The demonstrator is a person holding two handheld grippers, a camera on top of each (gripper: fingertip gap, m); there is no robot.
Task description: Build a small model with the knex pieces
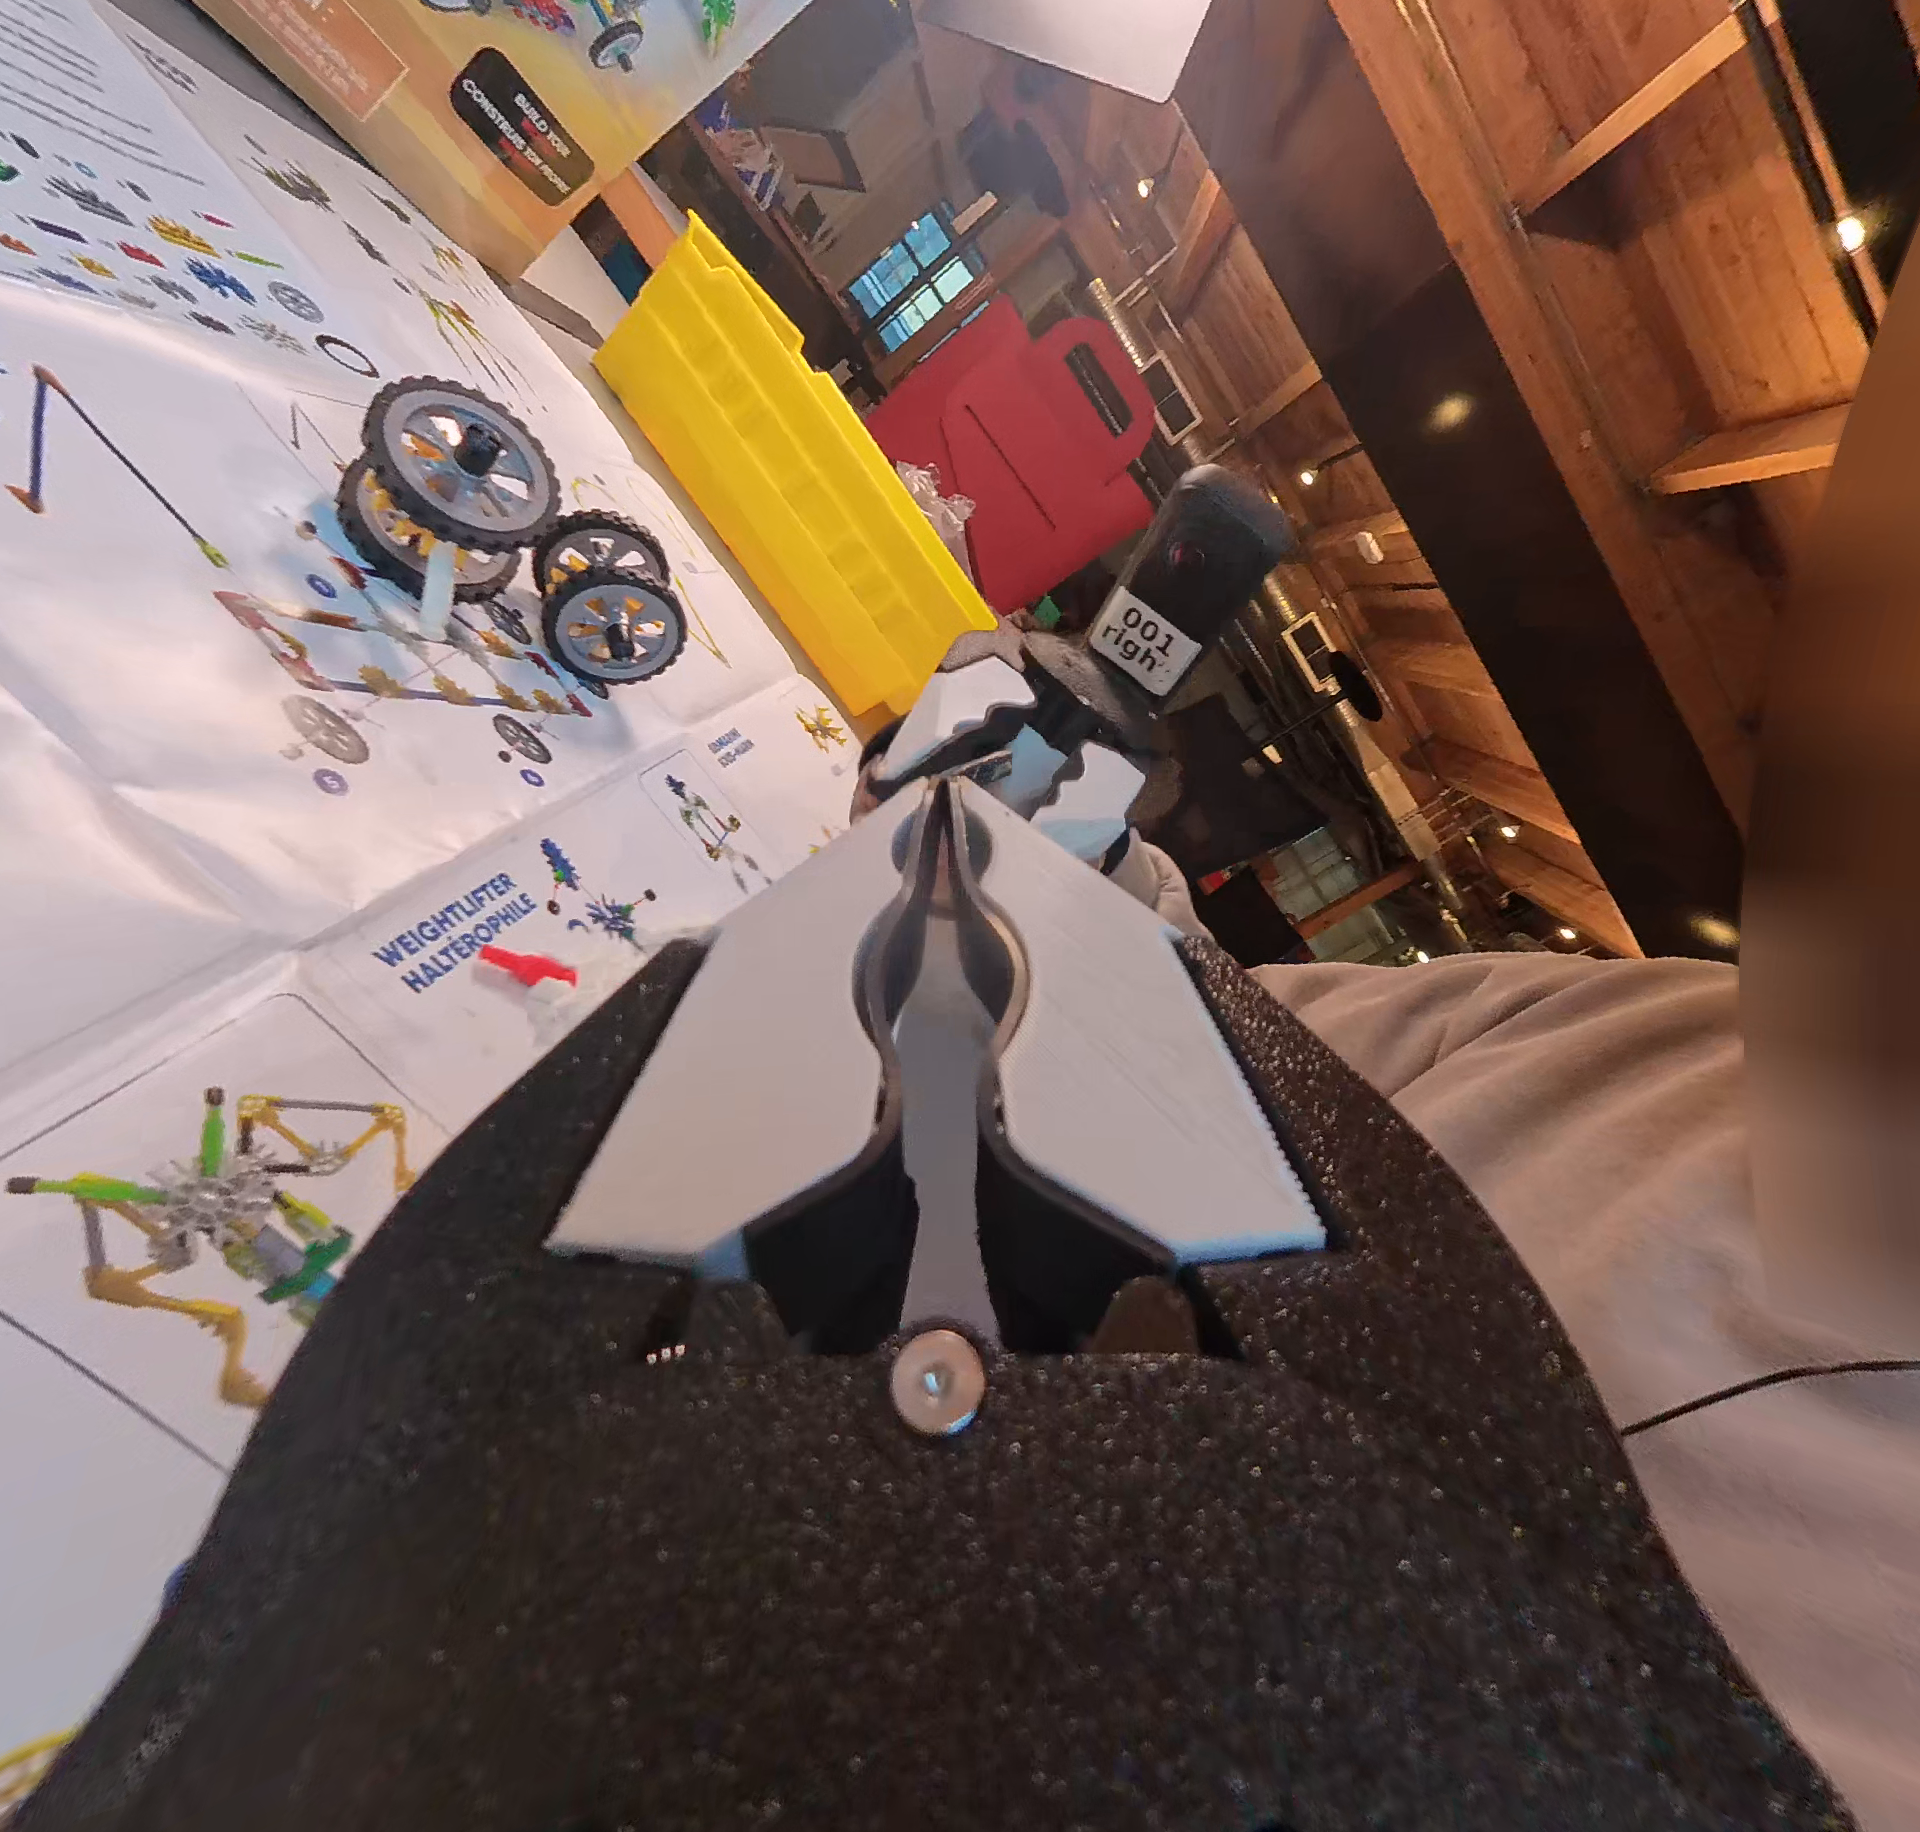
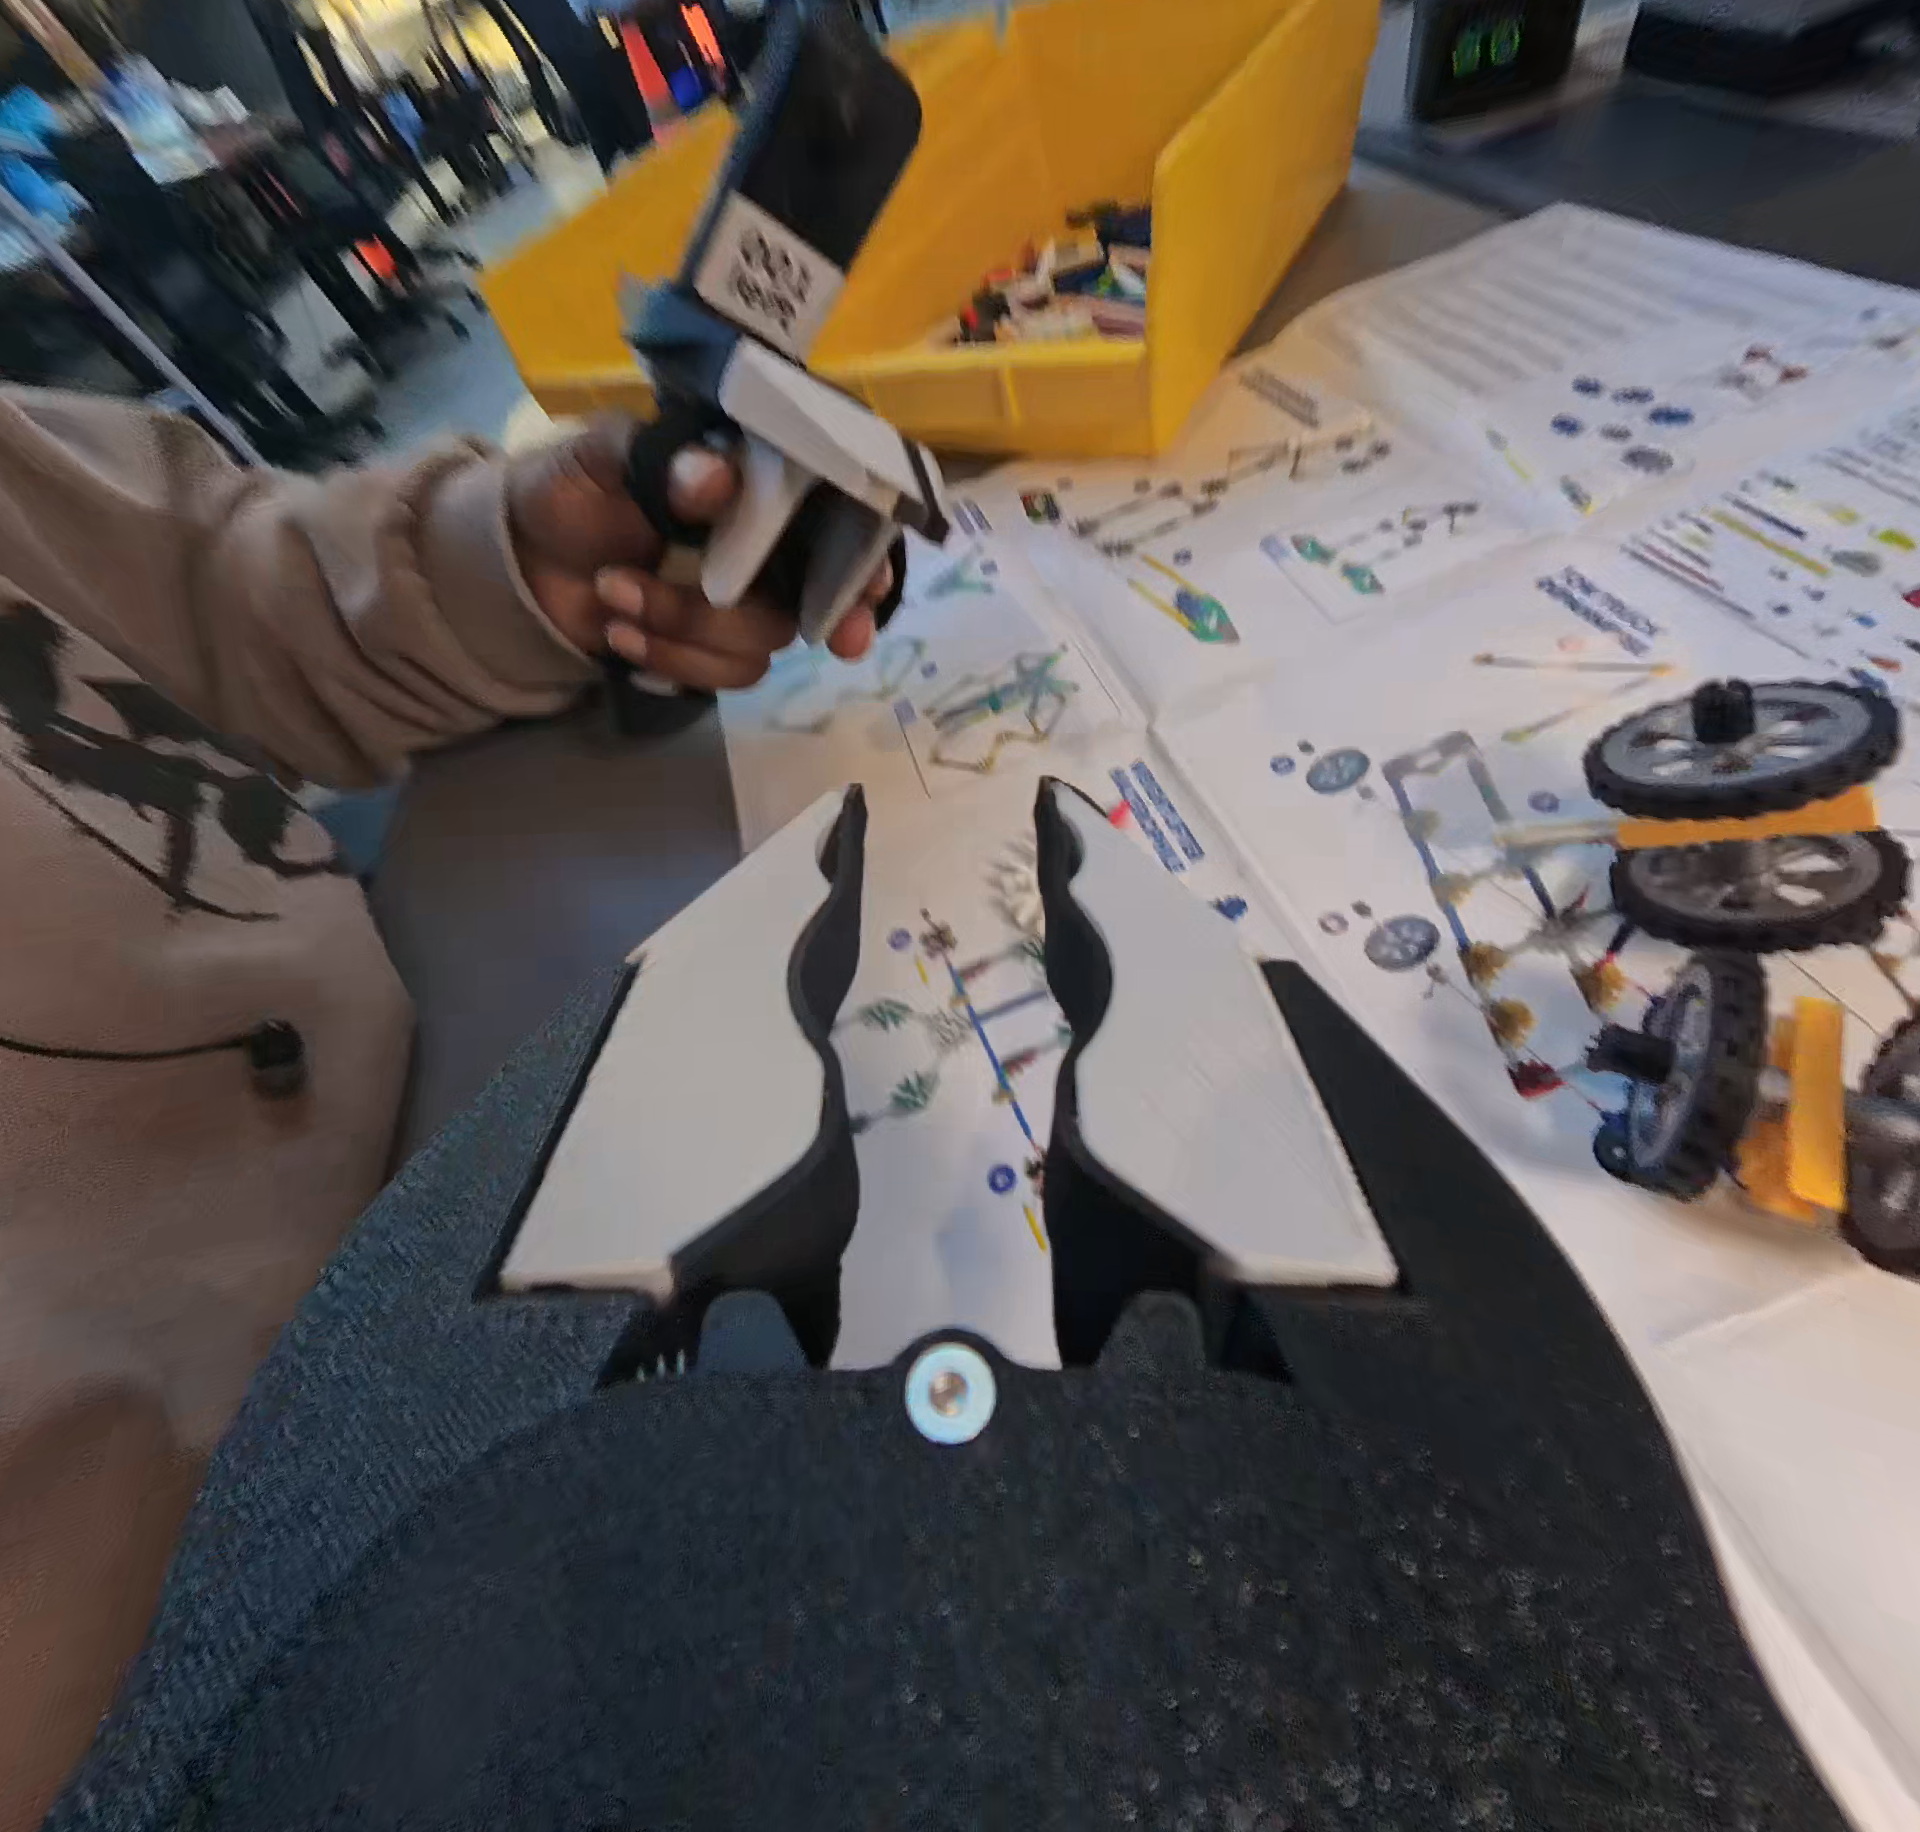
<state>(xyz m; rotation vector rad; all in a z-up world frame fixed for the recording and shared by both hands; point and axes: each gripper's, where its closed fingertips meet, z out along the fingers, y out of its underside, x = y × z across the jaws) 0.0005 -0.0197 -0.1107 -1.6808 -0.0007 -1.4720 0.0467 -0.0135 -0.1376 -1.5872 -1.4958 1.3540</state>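
left gripper (image 1: 940,795): jaws together, holding nothing, lifted off the table | right gripper (image 2: 948,811): jaws apart, empty, above the instruction sheet (image 2: 1351,639) | wheeled toy model (image 2: 1756,961): on the sheet, near right gripper | yellow bin (image 2: 1049,182): behind the sheet, holds small parts

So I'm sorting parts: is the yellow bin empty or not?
Not empty. The right wrist view shows a heap of small mixed-colour pieces on the yellow bin's floor.
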